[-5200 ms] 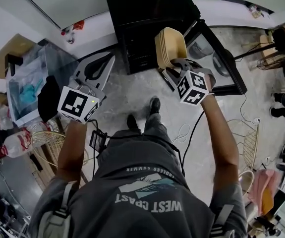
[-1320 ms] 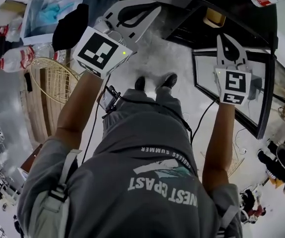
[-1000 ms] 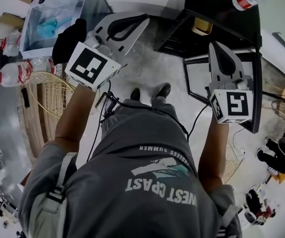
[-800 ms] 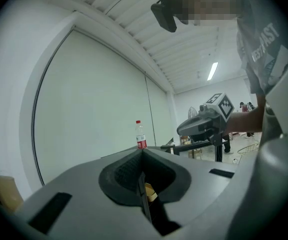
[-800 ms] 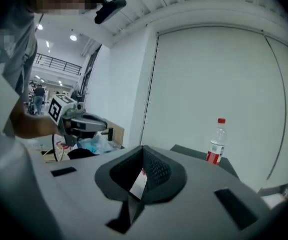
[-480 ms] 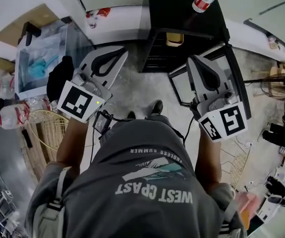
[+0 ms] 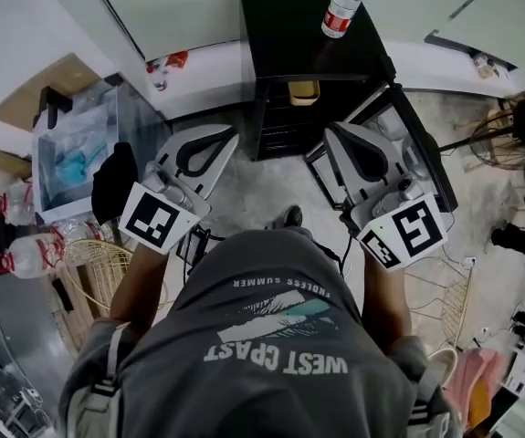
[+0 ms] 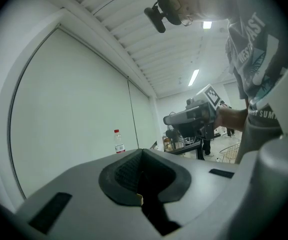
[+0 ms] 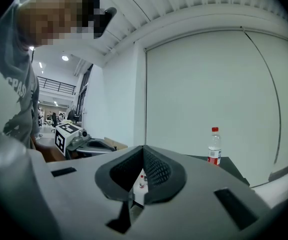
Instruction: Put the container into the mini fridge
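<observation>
The tan container (image 7: 304,92) sits inside the black mini fridge (image 7: 289,35), on an upper shelf just behind the front edge, touched by neither claw. The fridge door (image 7: 426,158) stands swung open to the right. A water bottle (image 7: 340,5) stands upright on the fridge top near its back right edge.

The left gripper (image 7: 218,139) and right gripper (image 7: 335,133) hang well apart above the bare floor (image 7: 262,181) in front of the fridge. Each has its jaws pressed together on nothing. The right one overlaps the door's inner edge. A clear box (image 7: 70,149) stands left of the left gripper.
</observation>
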Motion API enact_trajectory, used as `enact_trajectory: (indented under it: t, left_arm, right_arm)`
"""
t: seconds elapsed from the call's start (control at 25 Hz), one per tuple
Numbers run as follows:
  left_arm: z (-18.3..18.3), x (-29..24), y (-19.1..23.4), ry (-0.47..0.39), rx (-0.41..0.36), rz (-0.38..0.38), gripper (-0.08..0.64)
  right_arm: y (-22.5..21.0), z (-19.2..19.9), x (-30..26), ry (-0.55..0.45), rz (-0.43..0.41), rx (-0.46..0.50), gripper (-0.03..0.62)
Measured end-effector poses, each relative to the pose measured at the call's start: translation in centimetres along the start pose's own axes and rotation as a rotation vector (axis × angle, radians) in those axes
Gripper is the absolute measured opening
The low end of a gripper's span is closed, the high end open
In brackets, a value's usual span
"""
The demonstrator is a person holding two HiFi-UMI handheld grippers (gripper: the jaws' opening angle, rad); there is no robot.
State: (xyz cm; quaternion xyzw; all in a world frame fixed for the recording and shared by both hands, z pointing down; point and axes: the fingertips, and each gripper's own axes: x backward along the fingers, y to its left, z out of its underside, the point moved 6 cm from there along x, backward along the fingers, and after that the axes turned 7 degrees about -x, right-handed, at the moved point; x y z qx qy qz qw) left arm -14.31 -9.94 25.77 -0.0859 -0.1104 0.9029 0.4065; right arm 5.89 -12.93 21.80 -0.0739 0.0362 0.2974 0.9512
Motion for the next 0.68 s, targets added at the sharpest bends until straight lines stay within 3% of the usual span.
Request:
enact_trajectory:
  t: [0.68]
  left_arm:
    - [0.8, 2.0, -0.5, 0.012, 0.021, -0.005, 0.015]
  right_arm:
    - [1.7, 0.5, 0.4, -0.001, 0.005, -0.014, 0.026]
